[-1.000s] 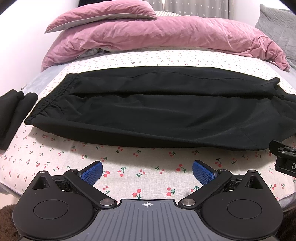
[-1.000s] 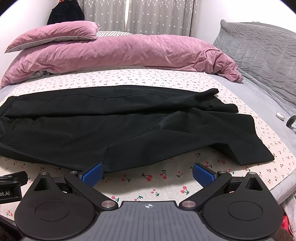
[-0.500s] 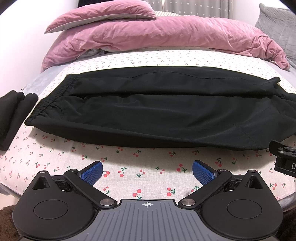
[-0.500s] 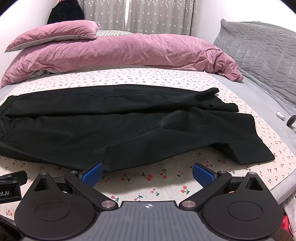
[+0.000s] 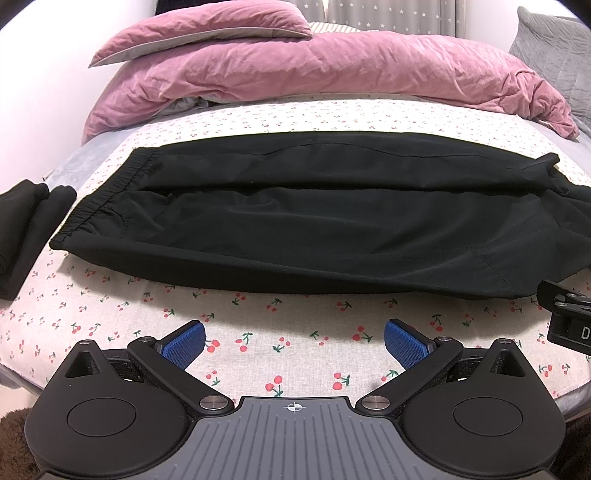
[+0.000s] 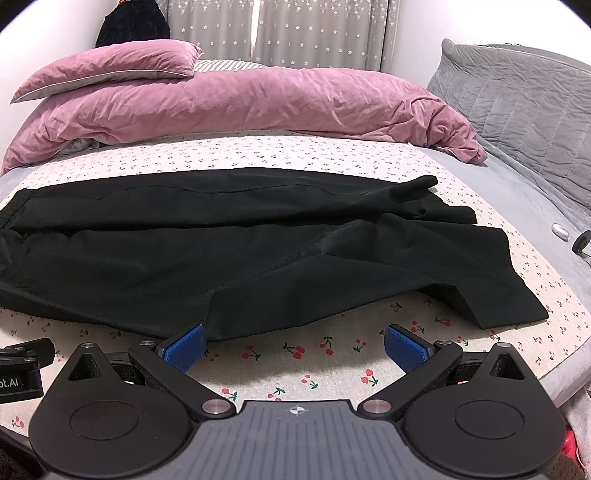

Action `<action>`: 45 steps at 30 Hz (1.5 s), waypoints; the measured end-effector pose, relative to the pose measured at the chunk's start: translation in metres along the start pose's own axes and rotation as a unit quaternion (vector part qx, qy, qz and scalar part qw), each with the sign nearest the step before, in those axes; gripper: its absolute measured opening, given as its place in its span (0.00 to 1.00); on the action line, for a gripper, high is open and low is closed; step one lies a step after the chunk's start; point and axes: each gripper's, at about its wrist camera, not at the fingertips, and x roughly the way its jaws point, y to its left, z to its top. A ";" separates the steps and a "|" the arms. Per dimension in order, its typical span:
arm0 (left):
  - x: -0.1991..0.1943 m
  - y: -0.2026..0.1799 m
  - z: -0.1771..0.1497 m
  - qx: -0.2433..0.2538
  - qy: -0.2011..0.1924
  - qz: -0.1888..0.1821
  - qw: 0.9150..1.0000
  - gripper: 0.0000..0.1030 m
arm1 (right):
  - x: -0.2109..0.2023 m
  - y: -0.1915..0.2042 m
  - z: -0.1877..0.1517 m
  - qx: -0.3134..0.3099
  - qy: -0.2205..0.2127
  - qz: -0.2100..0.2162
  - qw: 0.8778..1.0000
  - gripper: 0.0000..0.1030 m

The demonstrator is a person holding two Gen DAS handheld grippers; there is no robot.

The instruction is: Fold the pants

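Black pants [image 5: 303, 218] lie flat across the cherry-print bed sheet [image 5: 258, 317], folded lengthwise, with the elastic waistband [image 5: 107, 195] at the left and the leg ends [image 6: 491, 288] at the right. My left gripper [image 5: 294, 341] hovers open over bare sheet just in front of the pants' near edge, nothing between its blue pads. Above the sheet near the leg part of the pants [image 6: 258, 251], my right gripper [image 6: 293, 343] is open too, its left blue pad [image 6: 184, 345] right at the cloth's near hem.
A pink duvet [image 5: 332, 74] and pillow [image 5: 199, 33] lie piled at the back. A folded black garment [image 5: 26, 229] rests at the left of the sheet. A grey quilted cushion [image 6: 517, 118] stands at the right, small objects [image 6: 561, 230] beside it.
Both grippers have crept slightly forward toward the pants, so the near hem sits a little closer. Both stay open and the pants have not moved.
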 end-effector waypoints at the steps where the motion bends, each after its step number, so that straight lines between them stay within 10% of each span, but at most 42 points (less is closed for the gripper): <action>1: 0.000 0.000 0.000 0.000 0.000 0.000 1.000 1.00 | 0.000 0.000 0.000 0.000 0.000 0.000 1.000 1.00; 23: 0.008 0.020 0.005 0.010 -0.009 0.029 1.000 1.00 | 0.004 -0.033 0.004 -0.006 -0.023 -0.012 1.000 1.00; 45: 0.030 0.215 0.027 -0.170 -0.025 -0.003 0.985 1.00 | 0.053 -0.205 0.017 0.109 0.059 -0.026 0.992 0.98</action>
